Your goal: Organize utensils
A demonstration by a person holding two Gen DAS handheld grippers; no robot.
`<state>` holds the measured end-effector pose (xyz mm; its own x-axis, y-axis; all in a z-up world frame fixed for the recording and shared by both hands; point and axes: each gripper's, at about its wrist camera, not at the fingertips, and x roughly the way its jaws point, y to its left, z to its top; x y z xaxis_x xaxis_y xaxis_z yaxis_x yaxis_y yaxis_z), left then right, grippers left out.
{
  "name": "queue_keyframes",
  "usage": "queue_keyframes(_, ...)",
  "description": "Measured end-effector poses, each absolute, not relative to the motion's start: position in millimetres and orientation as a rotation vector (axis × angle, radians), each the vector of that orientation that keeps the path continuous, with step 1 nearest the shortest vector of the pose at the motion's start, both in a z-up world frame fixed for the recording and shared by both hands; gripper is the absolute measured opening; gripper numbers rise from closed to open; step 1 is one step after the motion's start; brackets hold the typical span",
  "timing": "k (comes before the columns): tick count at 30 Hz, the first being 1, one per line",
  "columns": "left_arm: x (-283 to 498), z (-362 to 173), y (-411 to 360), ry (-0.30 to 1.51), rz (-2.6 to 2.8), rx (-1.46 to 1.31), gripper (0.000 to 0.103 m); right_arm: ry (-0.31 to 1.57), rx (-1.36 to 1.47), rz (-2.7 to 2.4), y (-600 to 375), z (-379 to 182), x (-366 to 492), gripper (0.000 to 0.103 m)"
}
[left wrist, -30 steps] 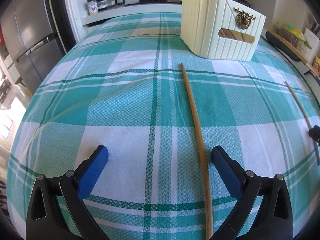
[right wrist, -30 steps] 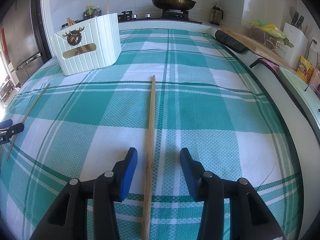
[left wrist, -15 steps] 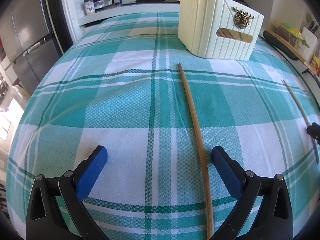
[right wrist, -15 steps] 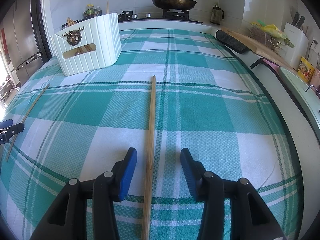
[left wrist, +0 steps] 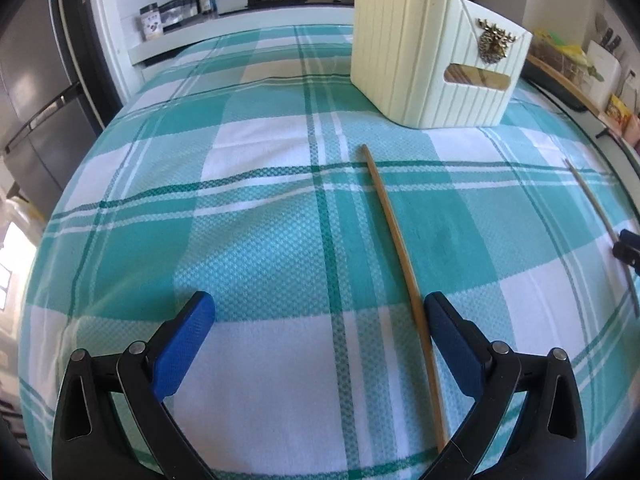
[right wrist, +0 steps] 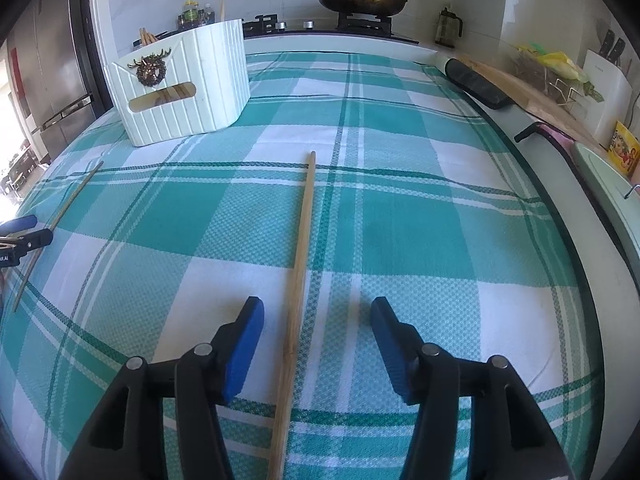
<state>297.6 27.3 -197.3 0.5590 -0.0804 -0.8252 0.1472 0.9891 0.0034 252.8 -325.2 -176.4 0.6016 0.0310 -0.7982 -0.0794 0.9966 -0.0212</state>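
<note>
In the left wrist view our left gripper (left wrist: 318, 320) stood wide apart, holding nothing — one chopstick (left wrist: 402, 256) lay on the cloth (left wrist: 248, 240) just beside its right pad (left wrist: 448, 328), before the holder (left wrist: 424, 60).

In the right wrist view our right gripper (right wrist: 316, 332) was opening — the other chopstick (right wrist: 298, 292) lay free between its fingers.

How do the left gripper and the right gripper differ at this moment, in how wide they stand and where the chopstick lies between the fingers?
1. The left gripper stands wide open; the right gripper stands narrower, its jaws opening.
2. In the left gripper, its chopstick runs close beside the right-hand finger; in the right gripper, the other chopstick lies near the middle of the gap.

Shared: blue pads, black frames, and neither presses on its chopstick, which lies flat on the checked cloth.
</note>
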Motion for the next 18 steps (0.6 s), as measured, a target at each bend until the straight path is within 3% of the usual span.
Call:
queue_keyframes(3, 313, -197, 22, 0.972, -0.107, 0.071, 0.102, 0.923, -0.06, 0.065, -325, -177, 268, 0.059)
queue_keyframes(12, 336, -192, -5, 0.958, -0.198, 0.114, 0.065, 0.933, -0.077, 0.103, -318, -176, 321, 0.058)
queue_keyframes(18, 346, -190, -9, 0.965, -0.203, 0.102, 0.054, 0.942, -0.075, 0.123, -312, -176, 353, 0.045)
